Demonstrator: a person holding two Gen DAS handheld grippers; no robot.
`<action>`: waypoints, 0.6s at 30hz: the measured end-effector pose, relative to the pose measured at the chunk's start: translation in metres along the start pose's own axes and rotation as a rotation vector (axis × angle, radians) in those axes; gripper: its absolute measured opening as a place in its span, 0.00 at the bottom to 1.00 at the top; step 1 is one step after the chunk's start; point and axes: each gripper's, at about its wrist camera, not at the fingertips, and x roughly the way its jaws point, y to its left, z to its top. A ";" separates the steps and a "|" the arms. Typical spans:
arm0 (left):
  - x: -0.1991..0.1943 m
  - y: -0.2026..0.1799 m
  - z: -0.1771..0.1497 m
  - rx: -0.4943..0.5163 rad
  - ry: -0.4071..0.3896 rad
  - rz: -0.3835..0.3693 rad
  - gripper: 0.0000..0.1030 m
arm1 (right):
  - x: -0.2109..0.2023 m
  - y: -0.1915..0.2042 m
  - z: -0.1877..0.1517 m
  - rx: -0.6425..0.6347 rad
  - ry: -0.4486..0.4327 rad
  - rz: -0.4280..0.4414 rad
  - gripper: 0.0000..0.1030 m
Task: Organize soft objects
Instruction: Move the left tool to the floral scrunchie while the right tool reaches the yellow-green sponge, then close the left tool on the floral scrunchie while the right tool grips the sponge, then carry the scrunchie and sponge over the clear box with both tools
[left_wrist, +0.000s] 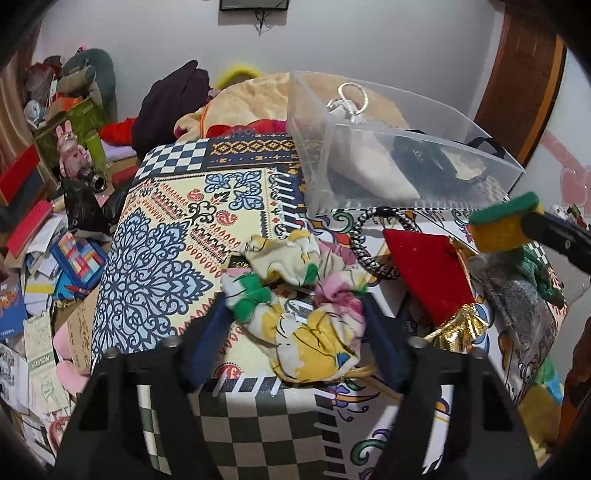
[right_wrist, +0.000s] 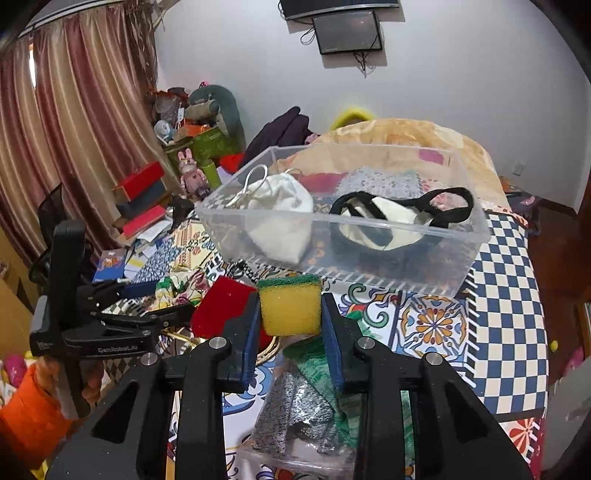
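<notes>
Between right gripper (right_wrist: 290, 314) jaws, sponge (right_wrist: 290, 308), clamped.

A plain white wall (right_wrist: 461, 74) carries a dark screen (right_wrist: 347, 31). Striped pinkish curtains (right_wrist: 74, 103) hang at the left, a brown wooden door (left_wrist: 524, 74) stands at the right, and books and papers (left_wrist: 40, 251) litter the floor

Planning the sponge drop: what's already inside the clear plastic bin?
The clear plastic bin holds a white drawstring pouch at one end and a black-and-white fabric piece with black straps at the other. Anything beneath them is covered.
</notes>
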 end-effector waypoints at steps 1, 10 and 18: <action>-0.001 -0.002 0.000 0.009 -0.001 -0.003 0.45 | -0.002 -0.001 0.001 0.004 -0.007 -0.002 0.27; -0.024 -0.013 0.006 0.045 -0.072 -0.026 0.14 | -0.018 -0.011 0.007 0.027 -0.052 -0.029 0.27; -0.064 -0.022 0.029 0.059 -0.199 -0.053 0.14 | -0.034 -0.016 0.019 0.039 -0.110 -0.053 0.27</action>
